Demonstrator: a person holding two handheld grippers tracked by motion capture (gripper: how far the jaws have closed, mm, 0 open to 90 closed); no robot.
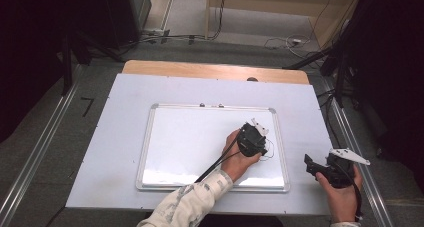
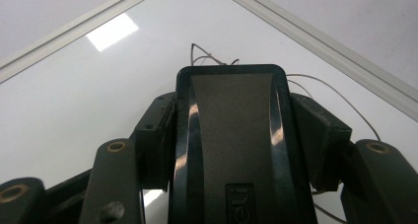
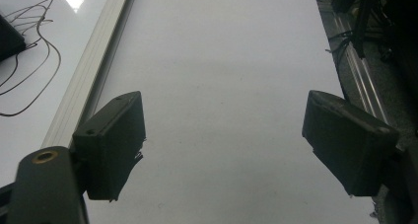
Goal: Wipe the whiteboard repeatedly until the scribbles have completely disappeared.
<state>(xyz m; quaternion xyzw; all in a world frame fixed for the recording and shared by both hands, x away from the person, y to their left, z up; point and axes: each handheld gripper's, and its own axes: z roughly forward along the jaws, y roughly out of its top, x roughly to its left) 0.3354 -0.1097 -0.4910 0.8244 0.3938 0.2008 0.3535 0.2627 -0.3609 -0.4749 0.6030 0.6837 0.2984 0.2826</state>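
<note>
High view: a whiteboard (image 1: 200,142) lies flat on the white counter (image 1: 110,137). The left claw (image 1: 254,139) is over the board's right part, pinching a black eraser (image 2: 231,135) whose front end rests on or just above the board, among thin scribbled lines (image 2: 340,98). In the left gripper view the jaws press on the eraser's two sides. The right claw (image 1: 314,166) hovers over the counter just right of the board's frame (image 3: 93,71), its jaws spread wide with nothing between them.

Judging from this, the wiping is partly done: most of the board looks clean, while a small tangle of lines near its right edge, around and ahead of the eraser, is left. A few strokes there should finish it.
</note>
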